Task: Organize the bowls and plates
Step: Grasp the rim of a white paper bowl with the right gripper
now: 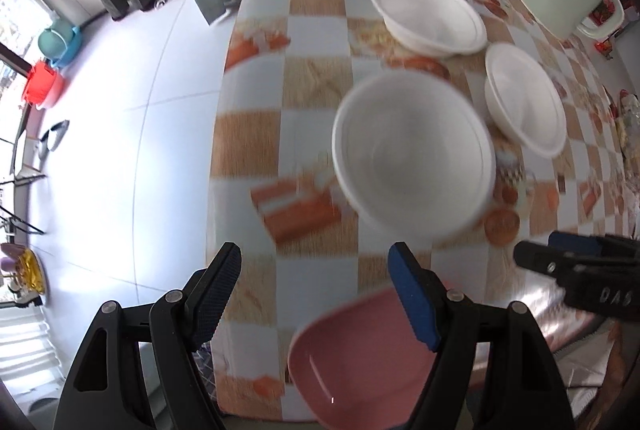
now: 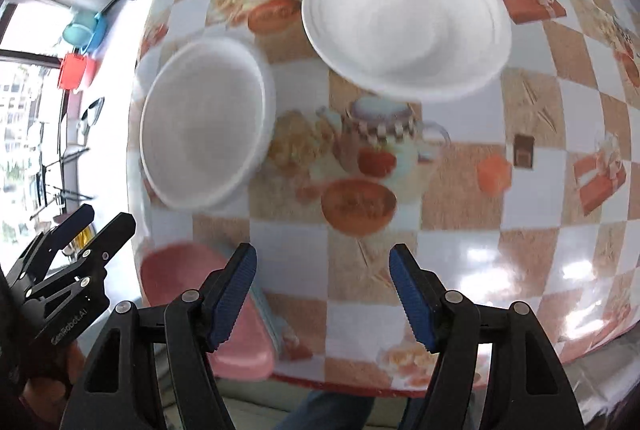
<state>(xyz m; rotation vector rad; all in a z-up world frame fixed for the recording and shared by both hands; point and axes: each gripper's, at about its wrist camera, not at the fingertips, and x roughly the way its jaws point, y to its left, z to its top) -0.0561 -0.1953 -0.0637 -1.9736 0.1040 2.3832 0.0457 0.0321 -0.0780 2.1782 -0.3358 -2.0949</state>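
The checkered table [image 1: 312,97] ends at its left edge beside bare floor [image 1: 120,149]. On it, 3 white bowls [image 1: 414,153] sit apart, with a pink dish [image 1: 360,358] at the near edge. The left gripper [image 1: 316,290] hovers spread over that dish; the right gripper [image 2: 322,290] hangs spread above open cloth.

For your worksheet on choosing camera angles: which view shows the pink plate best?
The left wrist view: the pink plate fills the foreground, its inside visible. The right wrist view shows it blurred, partly behind a finger.
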